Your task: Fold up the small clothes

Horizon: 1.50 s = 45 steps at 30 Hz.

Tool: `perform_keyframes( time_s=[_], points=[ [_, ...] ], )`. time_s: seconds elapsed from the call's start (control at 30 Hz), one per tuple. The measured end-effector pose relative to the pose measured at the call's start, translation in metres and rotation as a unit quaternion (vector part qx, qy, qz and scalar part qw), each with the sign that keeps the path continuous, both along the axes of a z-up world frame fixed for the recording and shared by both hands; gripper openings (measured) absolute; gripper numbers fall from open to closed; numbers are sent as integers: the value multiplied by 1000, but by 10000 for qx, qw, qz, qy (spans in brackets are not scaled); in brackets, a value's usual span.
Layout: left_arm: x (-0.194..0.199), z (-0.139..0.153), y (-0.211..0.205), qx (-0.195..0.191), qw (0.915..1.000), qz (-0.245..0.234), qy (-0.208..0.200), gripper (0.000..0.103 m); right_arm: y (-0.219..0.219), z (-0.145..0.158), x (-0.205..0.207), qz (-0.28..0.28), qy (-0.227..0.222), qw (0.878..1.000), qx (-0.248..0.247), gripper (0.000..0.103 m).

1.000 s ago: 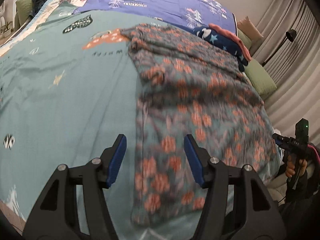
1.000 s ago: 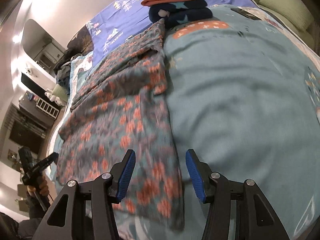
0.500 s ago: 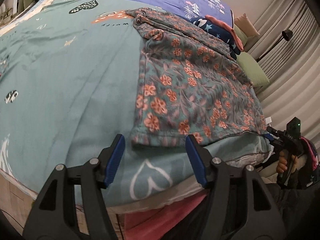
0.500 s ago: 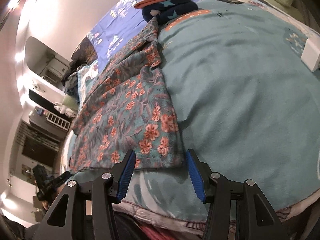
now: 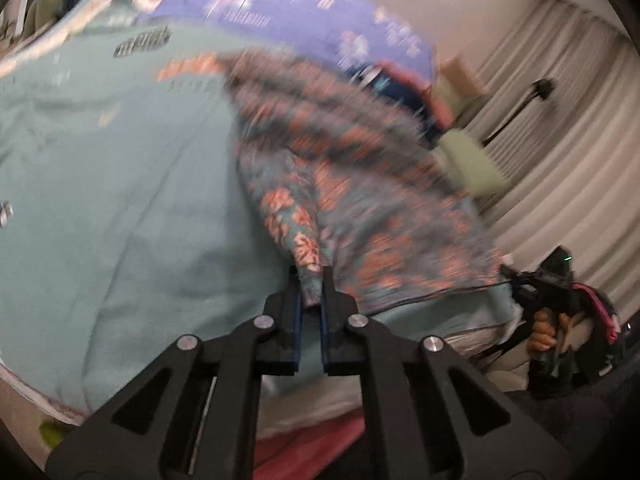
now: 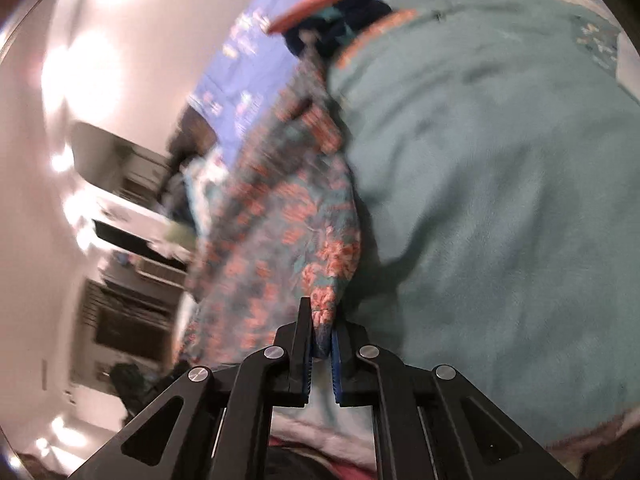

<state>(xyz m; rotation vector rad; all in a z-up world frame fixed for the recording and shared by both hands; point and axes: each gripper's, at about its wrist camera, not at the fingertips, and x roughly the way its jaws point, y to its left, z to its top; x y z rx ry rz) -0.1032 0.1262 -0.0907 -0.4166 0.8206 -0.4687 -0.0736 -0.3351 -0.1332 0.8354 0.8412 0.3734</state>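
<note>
near: my left gripper (image 5: 310,280) and right gripper (image 6: 320,322) have just closed, each pinching a near corner of the floral garment (image 5: 360,184) on the teal bedspread (image 5: 120,200). far: folded clothes (image 6: 320,16). risk: thin pinches slipping, skewing the fold.

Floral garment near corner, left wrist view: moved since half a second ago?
Yes. The floral garment corner, then flat on the teal blanket, now rises off it, pinched in the left hand-held gripper, whose jaws have just closed.

Bed (image 5: 120,200) with a teal blanket.
On it lie a floral garment (image 5: 360,184), a blue sheet (image 5: 288,4) and folded clothes (image 6: 336,12).
</note>
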Motion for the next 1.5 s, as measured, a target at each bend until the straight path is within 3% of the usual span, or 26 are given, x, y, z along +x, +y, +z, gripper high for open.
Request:
perform_keyframes(
  time_s=[0.17,0.3,0.4,0.57,0.7,0.87,1.3,1.5],
  points=[
    [-37,56,11,150,9967,39,-801,8,-6,37,-29,-65,-611,9981,107,6],
    [-46,69,9,345,9943,66,-1003,8,3,53,-40,42,-922,9957,-19,6],
    [-41,62,8,397,9948,112,-928,9,4,50,-35,78,-815,9965,-182,6],
    [-26,41,8,317,9980,113,-532,9,-1,31,-24,6,-533,9986,-30,6],
    [-23,37,12,219,9988,130,-415,9,-3,35,-26,-29,-628,9980,63,6],
    [-17,47,18,-41,9986,194,-482,9,-7,49,-17,-18,-803,9966,207,6],
    [41,96,7,181,9942,313,-1009,9,3,104,33,13,-1396,9902,49,7],
    [78,119,-1,525,9891,514,-1280,9,15,136,73,-292,-1651,9839,-623,7]
  ],
)
